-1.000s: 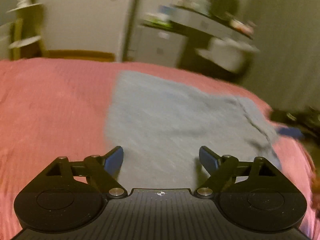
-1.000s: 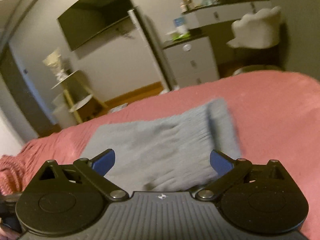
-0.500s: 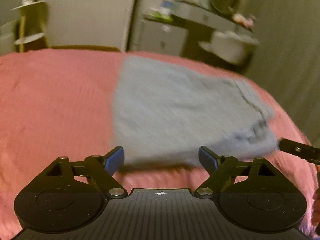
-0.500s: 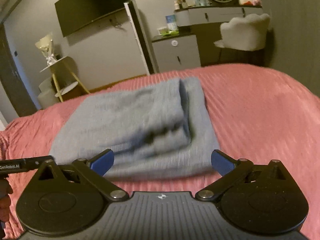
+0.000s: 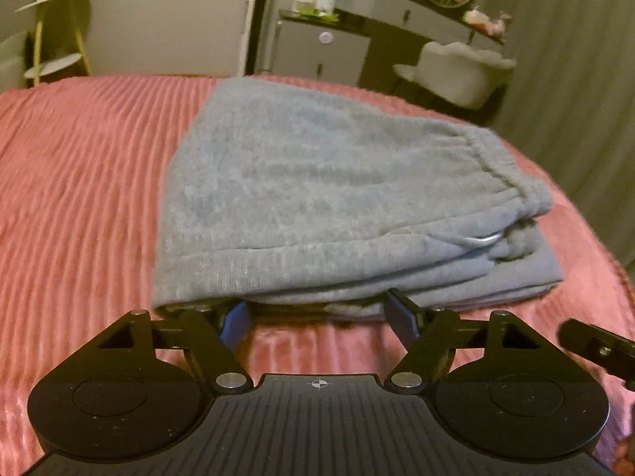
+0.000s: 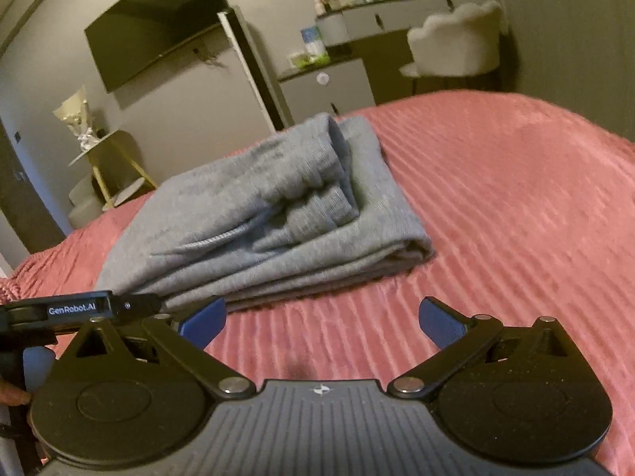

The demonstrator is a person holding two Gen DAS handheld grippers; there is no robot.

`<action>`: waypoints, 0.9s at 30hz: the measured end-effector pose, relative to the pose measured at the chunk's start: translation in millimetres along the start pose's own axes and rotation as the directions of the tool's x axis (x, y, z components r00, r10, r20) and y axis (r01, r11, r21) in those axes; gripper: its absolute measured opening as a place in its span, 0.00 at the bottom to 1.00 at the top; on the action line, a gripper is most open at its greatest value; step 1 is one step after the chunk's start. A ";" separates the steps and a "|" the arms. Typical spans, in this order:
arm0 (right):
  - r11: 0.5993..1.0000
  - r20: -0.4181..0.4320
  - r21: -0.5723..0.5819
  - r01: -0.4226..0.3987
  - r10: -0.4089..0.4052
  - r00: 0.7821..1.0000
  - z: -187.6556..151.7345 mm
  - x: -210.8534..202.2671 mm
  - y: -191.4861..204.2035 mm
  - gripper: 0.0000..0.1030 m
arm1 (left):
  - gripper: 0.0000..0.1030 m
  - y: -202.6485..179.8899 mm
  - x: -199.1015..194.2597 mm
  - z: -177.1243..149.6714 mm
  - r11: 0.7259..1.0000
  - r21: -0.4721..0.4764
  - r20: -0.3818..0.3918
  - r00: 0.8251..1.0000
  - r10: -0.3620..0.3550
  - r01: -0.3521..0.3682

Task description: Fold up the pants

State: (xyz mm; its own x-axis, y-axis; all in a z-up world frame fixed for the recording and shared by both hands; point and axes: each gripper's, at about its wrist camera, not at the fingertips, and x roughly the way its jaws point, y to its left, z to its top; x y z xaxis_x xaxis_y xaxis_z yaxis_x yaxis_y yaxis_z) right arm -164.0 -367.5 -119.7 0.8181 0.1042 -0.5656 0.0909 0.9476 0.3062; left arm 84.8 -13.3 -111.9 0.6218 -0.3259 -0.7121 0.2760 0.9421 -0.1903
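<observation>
The grey pants [image 5: 317, 182] lie folded in a thick stack on the pink ribbed bedspread [image 5: 79, 166]; a drawstring shows at the waistband end. My left gripper [image 5: 317, 315] sits low at the stack's near edge. Its jaws are closing, the blue fingertips [image 5: 234, 319] tucked just at the bottom layers, with no cloth pinched. My right gripper [image 6: 321, 321] stands open over bare bedspread [image 6: 516, 198], just in front of the near right part of the pants [image 6: 254, 214]. The left gripper's body [image 6: 79, 308] shows at the left of the right wrist view.
Beyond the bed stand a white cabinet [image 5: 321, 51], a dark desk with small items [image 5: 397, 4], a pale padded chair [image 5: 460, 67] and a yellow side shelf [image 5: 51, 39]. A dark screen [image 6: 154, 47] hangs on the wall.
Both grippers have dropped from over the pants to the stack's near edge. The left fingers have drawn somewhat closer together; the right ones stay wide.
</observation>
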 end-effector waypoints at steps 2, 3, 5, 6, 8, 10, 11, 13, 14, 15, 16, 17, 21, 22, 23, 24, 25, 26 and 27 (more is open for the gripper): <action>1.000 0.005 0.002 0.005 -0.005 1.000 0.1 -0.3 -2.1 1.00 | 0.77 -1.7 4.2 -1.3 0.999 0.008 -0.011 0.999 0.032 -0.032; 1.000 0.013 0.007 0.010 -0.010 1.000 0.6 -0.6 -4.2 1.00 | 0.77 -1.4 6.0 -1.1 0.999 0.003 -0.009 0.999 0.039 -0.039; 1.000 0.025 0.030 0.005 -0.006 1.000 1.1 -1.4 -9.3 1.00 | 0.76 3.0 4.0 -0.5 0.998 -0.031 0.002 0.998 0.055 -0.055; 0.999 0.028 0.042 0.009 -0.010 1.000 1.0 -1.5 -11.1 1.00 | 0.76 8.2 -2.2 -1.4 0.997 -0.048 0.007 0.998 0.064 -0.064; 0.998 0.008 0.058 0.024 -0.025 1.000 0.9 3.0 -15.2 1.00 | 0.76 20.5 -8.2 -2.9 0.993 -0.104 0.001 0.998 0.055 -0.055; 0.997 -0.006 0.055 0.053 -0.053 0.999 0.5 4.1 -15.3 1.00 | 0.78 37.4 -24.8 -7.8 0.972 -0.180 -0.018 0.989 0.148 -0.149; 0.998 -0.006 0.042 0.056 -0.055 0.998 0.9 3.2 -14.3 1.00 | 0.79 47.0 -30.3 -9.8 0.939 -0.193 -0.039 0.959 0.281 -0.283; 0.998 -0.018 0.023 0.061 -0.060 0.998 -0.2 -0.6 -10.0 1.00 | 0.79 67.1 -37.7 -11.3 0.875 -0.219 -0.107 0.902 0.418 -0.431; 0.998 -0.028 0.019 0.053 -0.053 0.998 -1.9 -2.3 -8.1 1.00 | 0.80 75.6 -46.8 -12.7 0.883 -0.260 -0.127 0.920 0.371 -0.392; 0.999 -0.048 0.015 0.047 -0.046 0.998 -4.5 -3.7 -5.2 1.00 | 0.84 78.7 -57.7 -15.9 0.894 -0.310 -0.120 0.946 0.301 -0.324; 0.999 -0.066 0.008 0.050 -0.049 0.997 -7.5 -5.0 -1.6 1.00 | 0.88 76.2 -67.9 -20.4 0.899 -0.349 -0.103 0.964 0.246 -0.266; 0.998 -0.086 -0.003 0.062 -0.062 0.994 -10.0 -6.1 1.9 1.00 | 0.96 68.5 -77.0 -25.6 0.905 -0.364 -0.088 0.975 0.203 -0.222; 0.985 -0.230 -0.071 0.154 -0.167 0.959 -14.6 -6.8 24.3 1.00 | 0.96 11.9 -85.7 -41.5 0.970 -0.206 -0.126 0.986 0.105 -0.130; 0.986 -0.267 -0.085 0.144 -0.162 0.950 -14.9 -9.7 28.9 1.00 | 0.96 -4.9 -83.7 -46.2 0.981 -0.137 -0.174 0.978 0.114 -0.139; 0.986 -0.298 -0.094 0.137 -0.159 0.941 -15.9 -12.2 31.9 1.00 | 0.96 -19.5 -82.4 -52.4 0.986 -0.076 -0.215 0.968 0.132 -0.151; 0.986 -0.319 -0.096 0.136 -0.160 0.934 -18.1 -17.4 34.1 1.00 | 0.96 -28.6 -82.6 -58.0 0.987 -0.038 -0.232 0.962 0.141 -0.154; 0.984 -0.305 -0.087 0.154 -0.174 0.936 -23.0 -27.8 35.7 1.00 | 0.96 -37.2 -84.8 -65.2 0.987 -0.005 -0.245 0.958 0.152 -0.158; 0.982 -0.282 -0.081 0.169 -0.186 0.941 -27.4 -36.4 36.5 1.00 | 0.96 -41.9 -87.3 -70.9 0.987 0.010 -0.254 0.955 0.156 -0.159; 0.982 -0.266 -0.073 0.175 -0.188 0.945 -31.6 -47.3 37.7 1.00 | 0.96 -44.3 -91.8 -75.9 0.988 0.020 -0.263 0.952 0.155 -0.156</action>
State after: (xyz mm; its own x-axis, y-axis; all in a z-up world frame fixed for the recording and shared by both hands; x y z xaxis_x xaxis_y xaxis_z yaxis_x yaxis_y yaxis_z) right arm -217.2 -327.2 -105.6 0.6051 0.0004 -0.7961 0.1910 0.9707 0.1457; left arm -40.2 -19.2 -89.4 0.4423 -0.1436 -0.8853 0.1902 0.9797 -0.0638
